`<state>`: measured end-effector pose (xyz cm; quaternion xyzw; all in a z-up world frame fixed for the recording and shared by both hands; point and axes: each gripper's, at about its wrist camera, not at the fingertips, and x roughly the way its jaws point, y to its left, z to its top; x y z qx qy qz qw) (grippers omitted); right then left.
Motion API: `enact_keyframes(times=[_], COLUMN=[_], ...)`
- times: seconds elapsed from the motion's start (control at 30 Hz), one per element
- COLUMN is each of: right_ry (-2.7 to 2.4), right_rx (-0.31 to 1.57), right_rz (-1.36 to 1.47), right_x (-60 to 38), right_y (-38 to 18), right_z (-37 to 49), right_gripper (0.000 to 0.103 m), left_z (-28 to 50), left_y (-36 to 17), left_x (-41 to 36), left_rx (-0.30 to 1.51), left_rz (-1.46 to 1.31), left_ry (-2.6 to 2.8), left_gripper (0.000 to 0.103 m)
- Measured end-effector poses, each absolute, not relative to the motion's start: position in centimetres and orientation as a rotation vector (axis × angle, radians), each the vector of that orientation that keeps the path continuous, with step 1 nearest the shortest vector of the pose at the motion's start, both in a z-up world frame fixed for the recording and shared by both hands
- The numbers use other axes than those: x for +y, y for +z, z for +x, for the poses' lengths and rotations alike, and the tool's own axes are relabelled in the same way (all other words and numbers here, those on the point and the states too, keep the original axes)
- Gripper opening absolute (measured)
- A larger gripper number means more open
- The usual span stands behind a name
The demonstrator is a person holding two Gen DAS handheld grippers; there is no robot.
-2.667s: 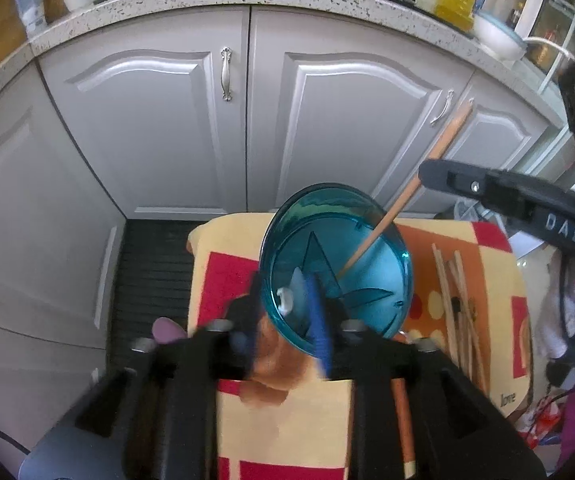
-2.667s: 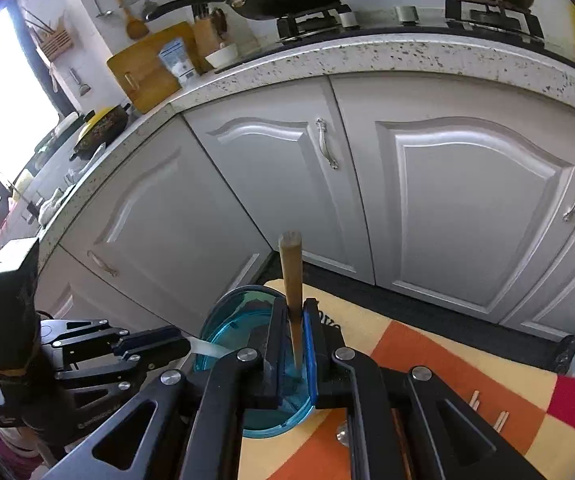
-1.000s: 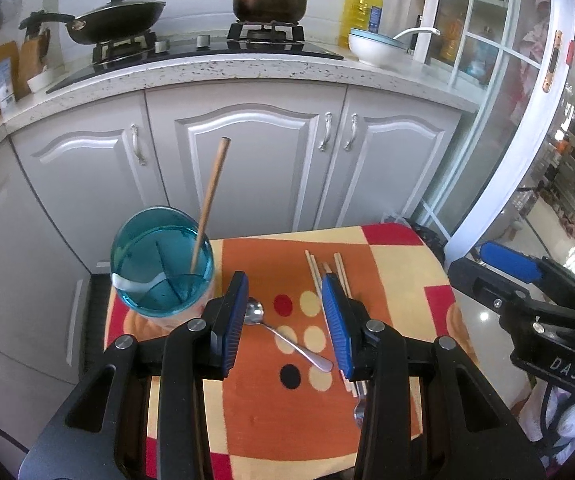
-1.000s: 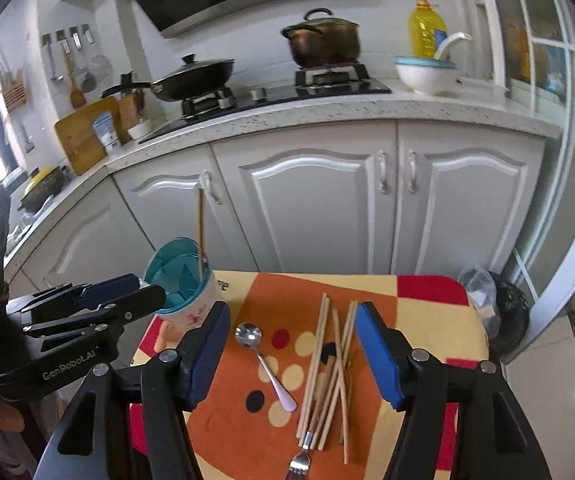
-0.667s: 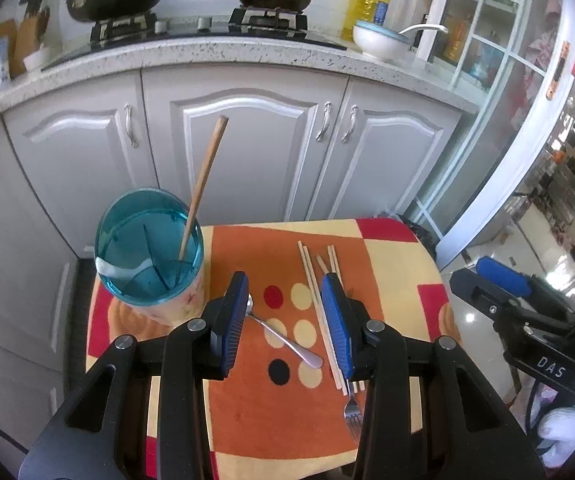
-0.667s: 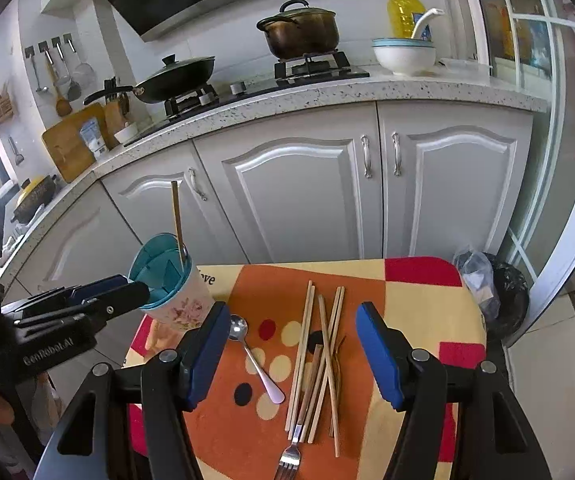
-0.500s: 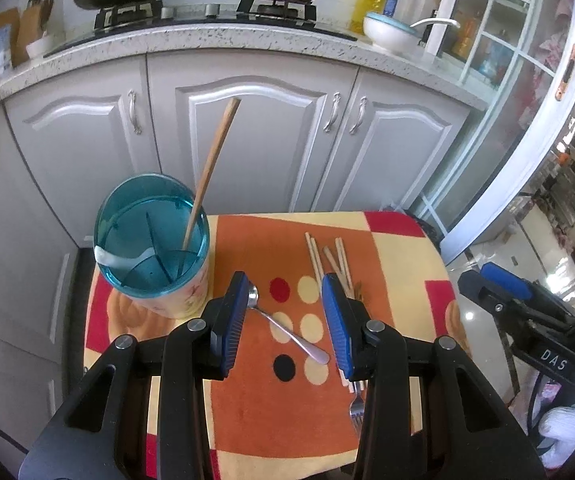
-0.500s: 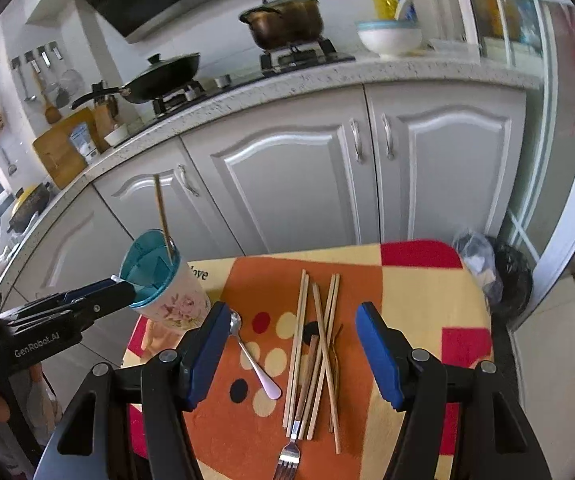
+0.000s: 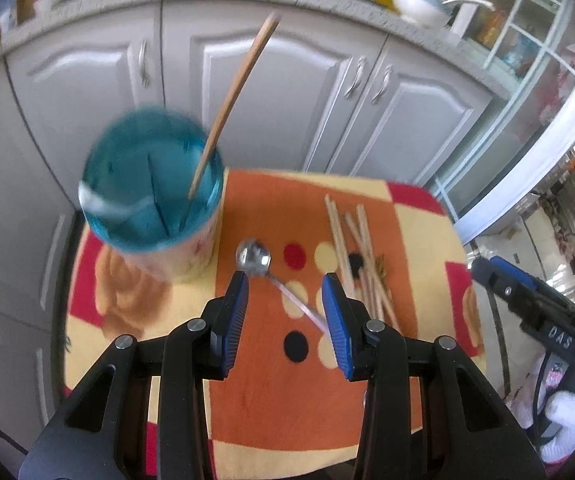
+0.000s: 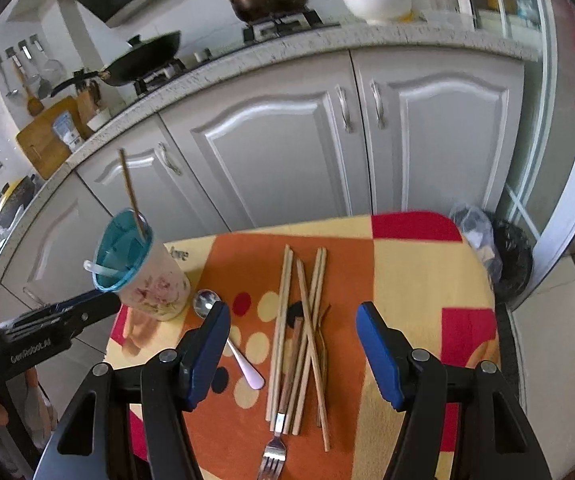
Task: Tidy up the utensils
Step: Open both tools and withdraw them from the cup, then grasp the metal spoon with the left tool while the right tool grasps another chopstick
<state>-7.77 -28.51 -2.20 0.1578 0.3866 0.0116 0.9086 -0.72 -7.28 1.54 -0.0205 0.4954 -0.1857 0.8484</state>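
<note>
Hovering over the patterned cloth (image 10: 415,280), the left gripper (image 9: 285,304) gapes empty above the spoon (image 9: 253,258), and the right gripper (image 10: 293,334) spreads wide over loose chopsticks (image 10: 307,320) and a fork (image 10: 273,454). One chopstick (image 9: 235,96) leans in the blue-lined holder (image 9: 151,184), which looks blurred.

Bright daylight fills the kitchen, strongest from the glass doors (image 9: 527,40) at right, with a blown-out white patch at the far left edge of the right-wrist view. The left-wrist view is motion-blurred, the blue cup (image 9: 151,184) smeared. Both pictures bow at dark circular edges; cabinet doors (image 10: 287,152) show soft glare.
</note>
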Motion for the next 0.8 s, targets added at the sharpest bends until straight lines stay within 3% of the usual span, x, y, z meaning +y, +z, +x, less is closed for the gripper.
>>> enact_keyframes(times=[0.1,0.17,0.27,0.47,0.8], right_ry=[0.03,0.051,0.088,0.143,0.145], right_rx=[0.839,0.873,0.925,0.988,1.075], right_rz=[0.346,0.349,0.368,0.291,0.205], right_x=[-29.1,-29.0,-28.8,-27.4,-27.5], right_y=[-4.5,-6.1,-8.2,-10.5,-13.2], right_z=[-6.8,-6.2,-4.7,0.7,7.2], right_gripper=[0.063,0.051,0.041,0.031,0.028], left_z=[-0.6,-0.4,0.1,1.2,3.3], left_y=[-1.2,-3.0,-4.9,-7.0,-9.6], left_x=[-6.8,-6.6,-6.3,-5.7,-6.1], left_rx=[1.091,1.126,1.16,1.155,1.128], left_rz=[-0.06,-0.076,-0.106,-0.165,-0.275], left_ry=[-0.371,-0.362,-0.343,-0.271,-0.198], left_gripper=[0.037,0.037,0.037,0.037,0.037])
